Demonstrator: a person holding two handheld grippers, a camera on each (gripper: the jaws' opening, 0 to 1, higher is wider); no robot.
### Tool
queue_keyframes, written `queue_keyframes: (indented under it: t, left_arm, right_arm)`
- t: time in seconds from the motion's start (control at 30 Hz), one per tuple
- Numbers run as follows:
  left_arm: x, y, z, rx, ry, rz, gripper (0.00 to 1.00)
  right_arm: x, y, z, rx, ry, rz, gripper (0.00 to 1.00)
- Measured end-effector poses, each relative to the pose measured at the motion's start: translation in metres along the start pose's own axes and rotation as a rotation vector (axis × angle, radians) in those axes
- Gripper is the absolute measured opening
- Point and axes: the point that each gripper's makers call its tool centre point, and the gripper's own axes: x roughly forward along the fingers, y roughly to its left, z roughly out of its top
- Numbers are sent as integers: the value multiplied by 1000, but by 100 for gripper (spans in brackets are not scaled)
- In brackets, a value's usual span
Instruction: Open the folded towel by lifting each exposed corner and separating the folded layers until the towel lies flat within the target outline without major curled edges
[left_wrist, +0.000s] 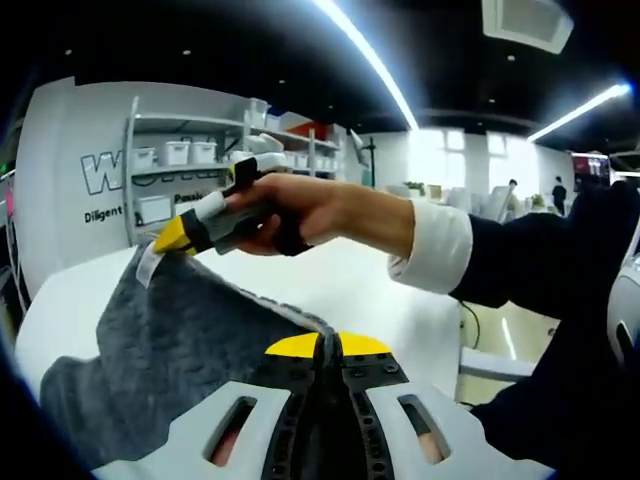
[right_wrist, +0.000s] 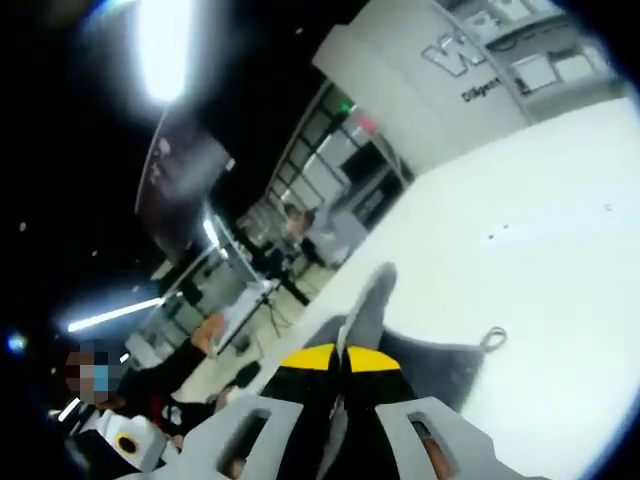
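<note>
Both grippers, left (left_wrist: 325, 345) at lower centre and right (right_wrist: 340, 360), clench the towel (left_wrist: 170, 350) aloft, so a slipping edge could drop and refold.

White tongs (left_wrist: 322, 345), yellow tips; navy sleeve (left_wrist: 520, 255), white cuff (left_wrist: 432, 245).

Your left gripper (left_wrist: 328, 345) has its yellow-tipped jaws pressed together on the towel (left_wrist: 170, 350). Your right gripper (left_wrist: 172, 236), seen in the left gripper view, pinches a raised towel corner, your right hand (left_wrist: 290, 210) wrapped round its handle, arm extended across. In the right gripper view its jaws clamp gray cloth.
</note>
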Motion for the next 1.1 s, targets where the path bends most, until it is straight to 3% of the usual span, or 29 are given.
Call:
queue_keyframes:
  t: [0.73, 1.1]
  left_arm:
    - [27, -24, 8, 22, 16, -40, 4]
    - [38, -34, 10, 21, 14, -60, 4]
  right_arm:
    - [-42, -16, -1, 7, -40, -22, 0]
    - [-60, -35, 7, 18, -48, -44, 0]
